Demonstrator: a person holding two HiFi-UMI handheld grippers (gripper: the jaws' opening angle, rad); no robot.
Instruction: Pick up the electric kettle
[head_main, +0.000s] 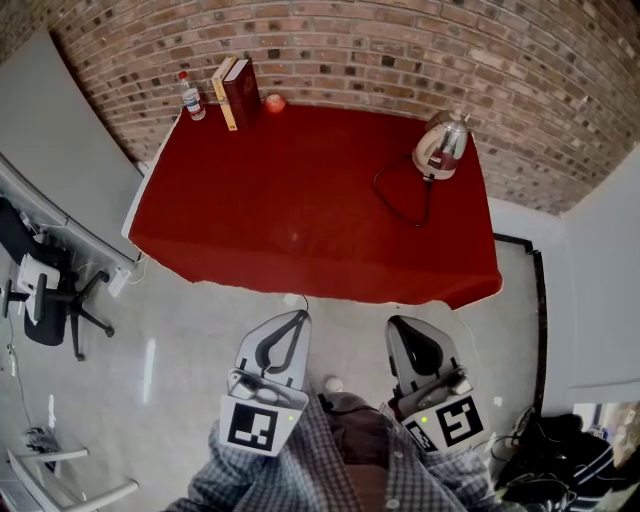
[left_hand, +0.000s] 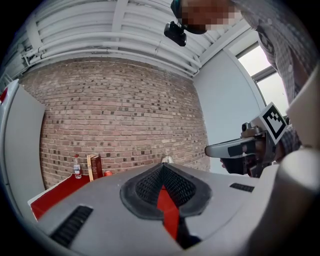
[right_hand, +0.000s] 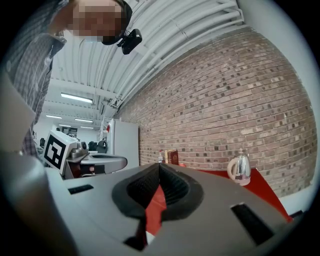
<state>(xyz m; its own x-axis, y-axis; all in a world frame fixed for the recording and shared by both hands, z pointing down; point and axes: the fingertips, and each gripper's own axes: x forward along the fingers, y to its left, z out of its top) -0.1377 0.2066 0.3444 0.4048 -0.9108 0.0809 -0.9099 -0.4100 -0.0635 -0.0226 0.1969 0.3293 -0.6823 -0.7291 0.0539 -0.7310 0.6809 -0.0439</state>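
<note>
Plainly, this is the approach: the left tongs (head_main: 299, 314) and right tongs (head_main: 397, 322) are both closed and empty, short of the table (head_main: 300, 225). The kettle (head_main: 441, 146) stands well ahead of the right tongs, slightly rightward. Next, one pair likely must open and reach it.

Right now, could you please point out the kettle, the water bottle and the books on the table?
kettle (head_main: 443, 142), head view, on its shiny steel body.
water bottle (head_main: 192, 100), head view, on its clear middle.
books (head_main: 243, 93), head view, on the dark red cover.
</note>
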